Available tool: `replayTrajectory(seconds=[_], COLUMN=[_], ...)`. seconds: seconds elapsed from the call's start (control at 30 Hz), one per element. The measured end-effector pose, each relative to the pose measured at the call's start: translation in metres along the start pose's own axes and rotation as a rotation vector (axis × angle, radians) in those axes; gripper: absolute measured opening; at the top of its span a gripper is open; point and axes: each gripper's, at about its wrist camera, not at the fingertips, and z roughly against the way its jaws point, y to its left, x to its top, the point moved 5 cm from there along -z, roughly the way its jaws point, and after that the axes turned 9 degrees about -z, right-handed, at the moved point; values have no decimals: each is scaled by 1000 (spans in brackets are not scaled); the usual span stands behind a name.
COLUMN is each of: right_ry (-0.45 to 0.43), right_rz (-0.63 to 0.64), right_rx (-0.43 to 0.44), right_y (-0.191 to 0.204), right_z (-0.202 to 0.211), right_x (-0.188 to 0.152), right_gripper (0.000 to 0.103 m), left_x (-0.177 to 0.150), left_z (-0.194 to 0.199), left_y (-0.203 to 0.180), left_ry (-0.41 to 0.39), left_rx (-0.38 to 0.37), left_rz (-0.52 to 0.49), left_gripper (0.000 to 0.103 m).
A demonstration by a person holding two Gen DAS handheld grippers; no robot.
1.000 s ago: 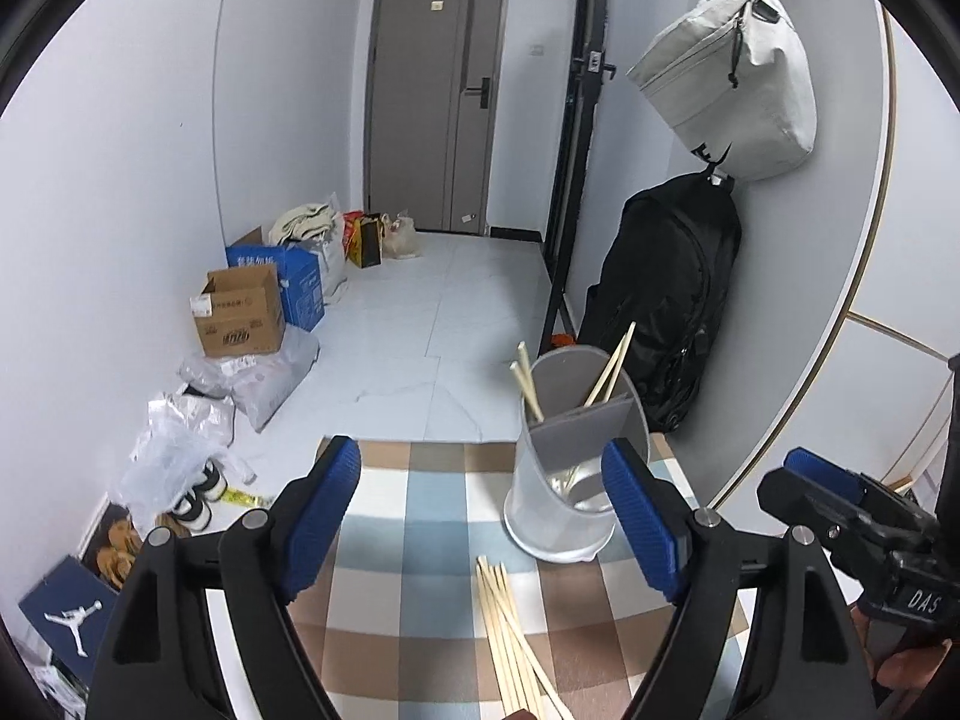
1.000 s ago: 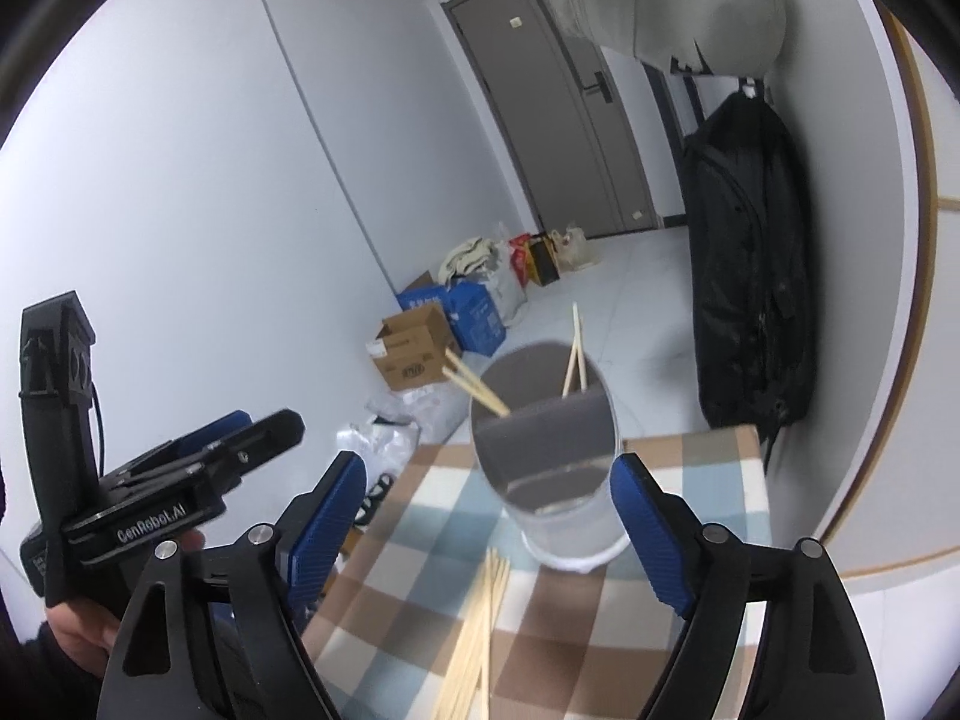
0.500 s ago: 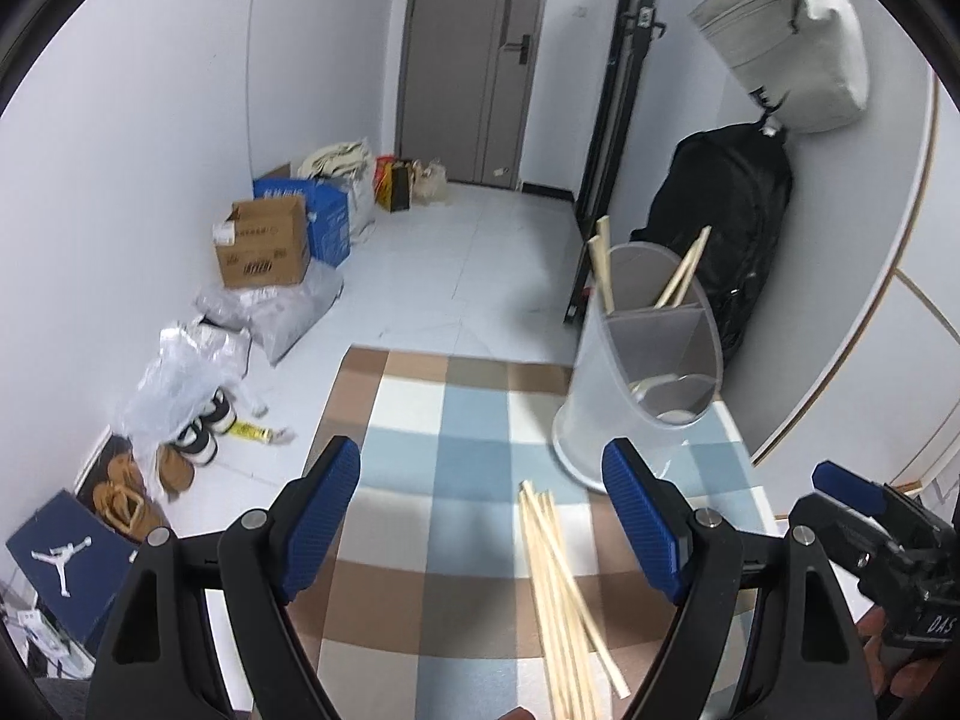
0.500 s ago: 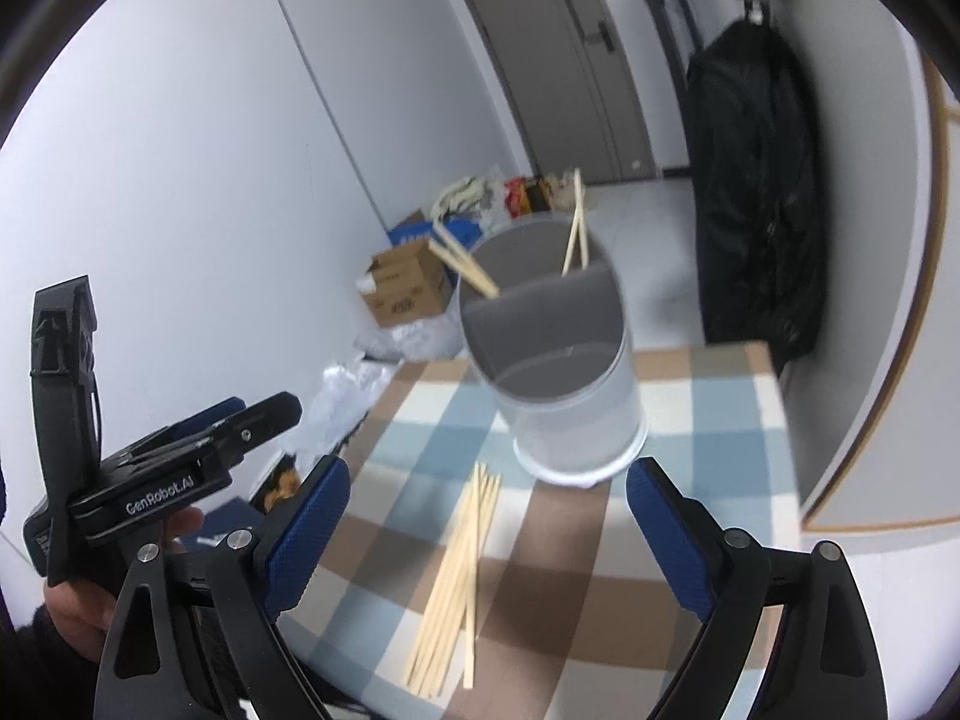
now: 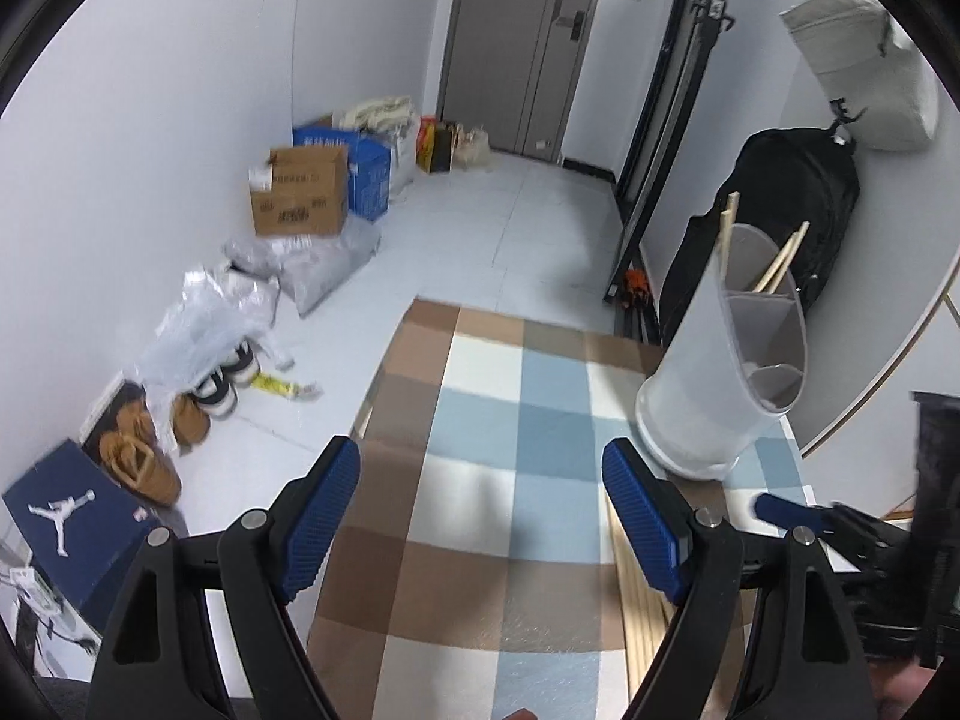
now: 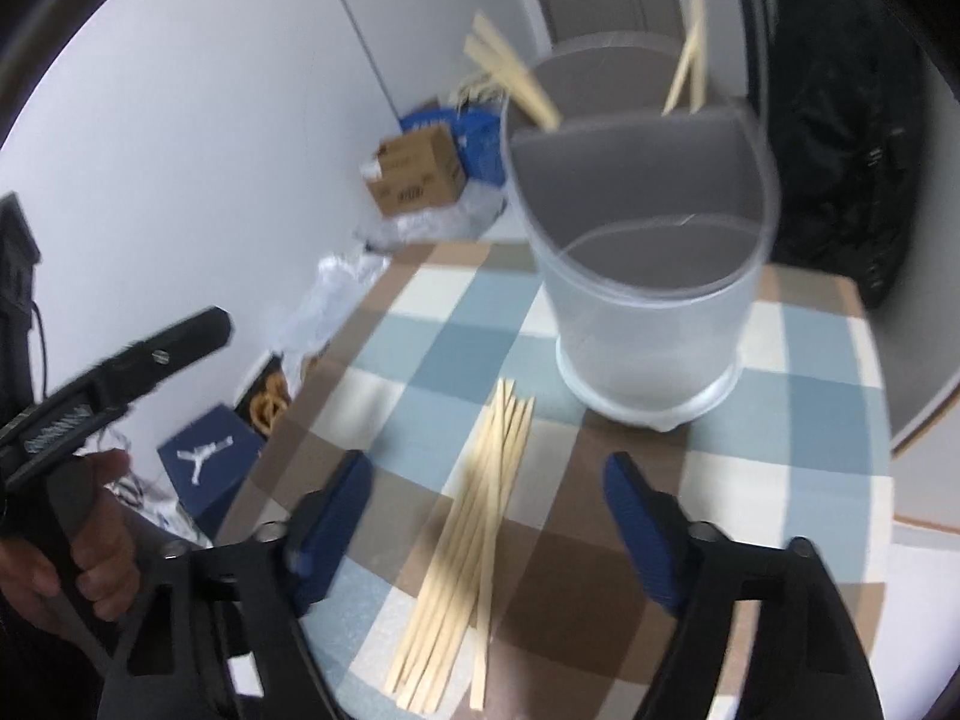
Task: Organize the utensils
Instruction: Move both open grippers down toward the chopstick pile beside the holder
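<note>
A translucent divided utensil holder [image 6: 648, 276] stands on the checked tablecloth [image 6: 798, 420], with a few chopsticks [image 6: 510, 75] upright in its far compartment. It also shows in the left wrist view [image 5: 729, 372] at the right. A bundle of loose wooden chopsticks [image 6: 474, 546] lies on the cloth in front of it. My right gripper [image 6: 486, 522] is open and empty, hovering over that bundle. My left gripper [image 5: 480, 510] is open and empty above the cloth, left of the chopsticks [image 5: 639, 594].
The left table edge [image 5: 384, 384] drops to a floor with cardboard boxes [image 5: 300, 192], plastic bags [image 5: 222, 318] and shoes [image 5: 144, 456]. A black backpack [image 5: 780, 210] hangs beyond the holder. A curved wall panel [image 6: 924, 396] borders the table's right side.
Both grippers have tilted down and drawn back toward the near table. The right gripper has moved over the loose chopsticks; the left has swung left, leaving the holder at its right.
</note>
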Motion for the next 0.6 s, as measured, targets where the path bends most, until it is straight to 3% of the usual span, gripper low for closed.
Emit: replayTrajectory(seconds=[0.13,0.6], right_ry=[60,129], right_rz=[28,135], right_rx=[-29,-168], right_y=[3,18], right_z=[-29,-86], right_x=[-1,13], right_gripper=[52,24], left_x=[-4,-4], left_z=[-7,-8], left_y=[10,18], left_ry=[35,50], left_rx=[-2,6], left_rz=[18,-11], left_gripper=[80,80])
